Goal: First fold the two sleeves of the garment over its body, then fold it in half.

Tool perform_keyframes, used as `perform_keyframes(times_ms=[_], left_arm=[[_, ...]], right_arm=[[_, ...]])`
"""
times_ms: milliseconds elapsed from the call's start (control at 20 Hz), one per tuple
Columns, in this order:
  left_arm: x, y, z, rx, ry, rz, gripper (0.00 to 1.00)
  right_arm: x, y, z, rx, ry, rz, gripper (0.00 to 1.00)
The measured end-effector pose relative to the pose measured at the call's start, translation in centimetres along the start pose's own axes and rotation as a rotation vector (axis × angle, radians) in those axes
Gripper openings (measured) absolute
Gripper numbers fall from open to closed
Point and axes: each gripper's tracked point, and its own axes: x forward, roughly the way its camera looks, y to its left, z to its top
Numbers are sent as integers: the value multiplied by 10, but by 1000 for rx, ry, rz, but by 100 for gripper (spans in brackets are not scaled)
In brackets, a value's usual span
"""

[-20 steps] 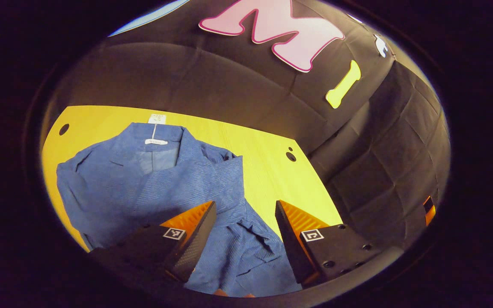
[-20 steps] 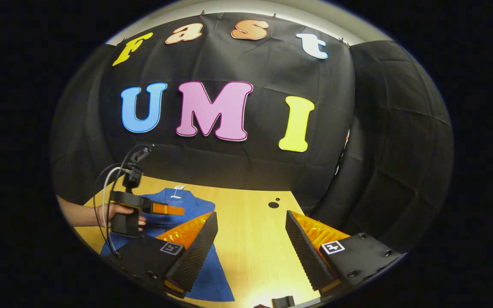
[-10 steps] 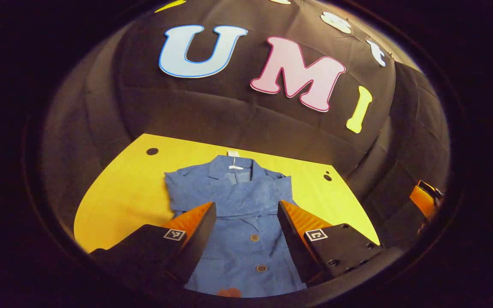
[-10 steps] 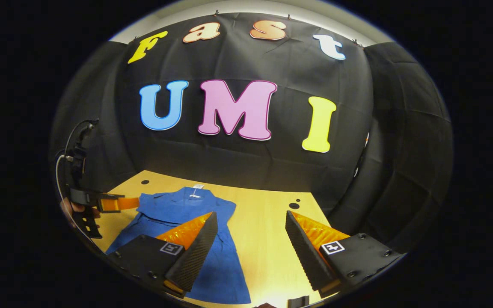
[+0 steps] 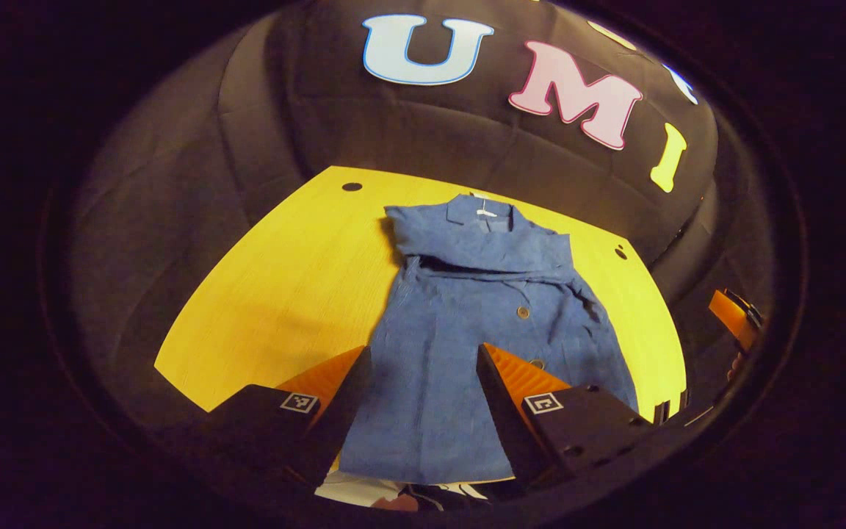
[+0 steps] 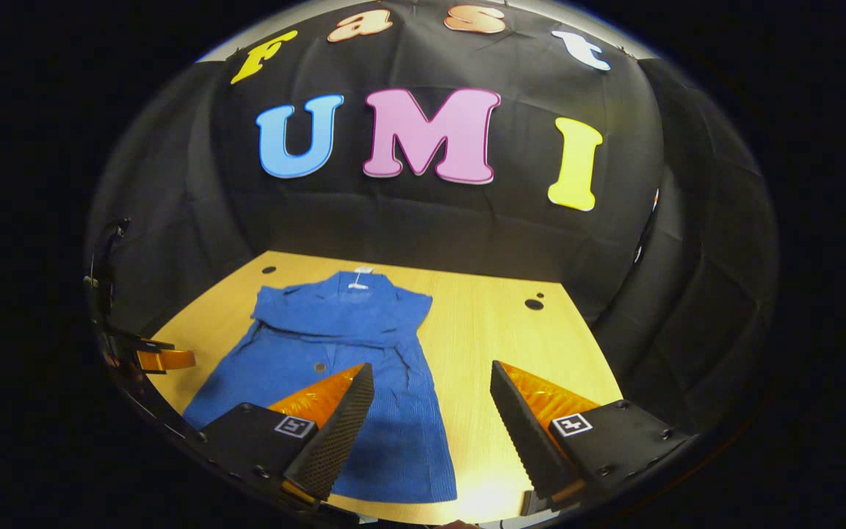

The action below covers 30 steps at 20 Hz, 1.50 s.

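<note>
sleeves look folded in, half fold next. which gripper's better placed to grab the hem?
Left, probably. The left gripper is open with the shirt's hem directly between its fingers. The right gripper is open too, but mostly over bare table, beside the shirt's edge.

Strong overhead light floods the bench [image 5: 283, 279], rendered vivid yellow in the left gripper view and paler wood in the right gripper view, with glare at its near edge [image 6: 482, 499]. Fisheye distortion bends the edges; the surrounding booth stays dim.
</note>
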Motion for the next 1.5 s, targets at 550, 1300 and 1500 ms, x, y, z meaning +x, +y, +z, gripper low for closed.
perform_keyframes(times_ms=[550,1300,1500], left_arm=[[21,35,-107,-60,327,112,84],[29,37,-116,3,490,154,85],[29,36,-116,14,504,135,84]], right_arm=[[14,-4,-146,64,444,27,100],[19,-25,-220,46,700,5,100],[20,-26,-236,41,762,12,100]])
